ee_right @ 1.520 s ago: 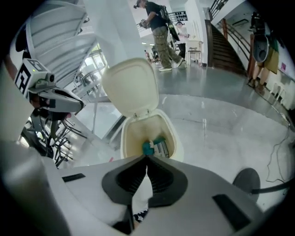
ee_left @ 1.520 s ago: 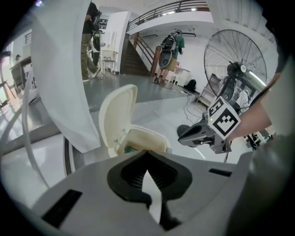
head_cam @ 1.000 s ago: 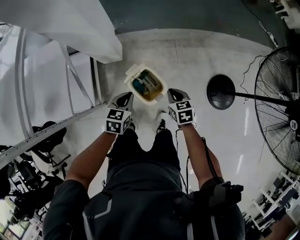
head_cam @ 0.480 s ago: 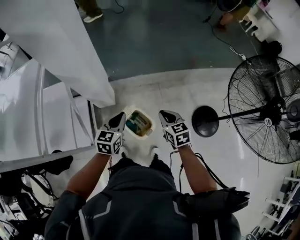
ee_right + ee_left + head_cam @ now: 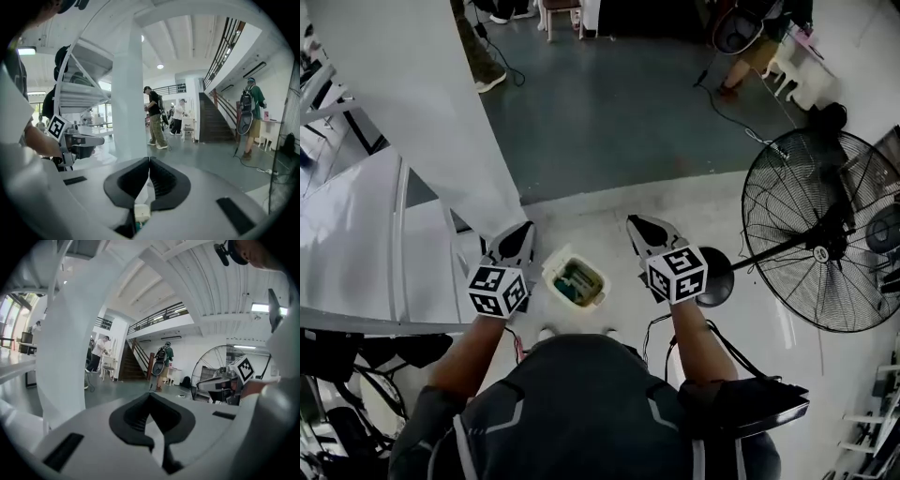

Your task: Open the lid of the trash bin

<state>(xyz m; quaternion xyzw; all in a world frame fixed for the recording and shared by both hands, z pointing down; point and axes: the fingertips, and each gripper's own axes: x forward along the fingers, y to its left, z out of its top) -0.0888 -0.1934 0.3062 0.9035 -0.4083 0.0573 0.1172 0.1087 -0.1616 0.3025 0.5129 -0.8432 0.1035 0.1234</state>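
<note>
Since left tool (image 5: pixel 517 241) and right tool (image 5: pixel 641 229) are closed, empty, trash bin (image 5: pixel 577 281) lid (image 5: pixel 554 265) is unheld, may drop shut.

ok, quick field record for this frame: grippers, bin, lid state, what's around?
left gripper: jaws together, nothing between them; held up, left of the bin in the head view
right gripper: jaws together, nothing between them; held up, right of the bin
trash bin: on the floor, below and between the grippers, touched by neither
lid: opening uncovered, contents show from above
nearby: standing fan at right, white column at left
</note>
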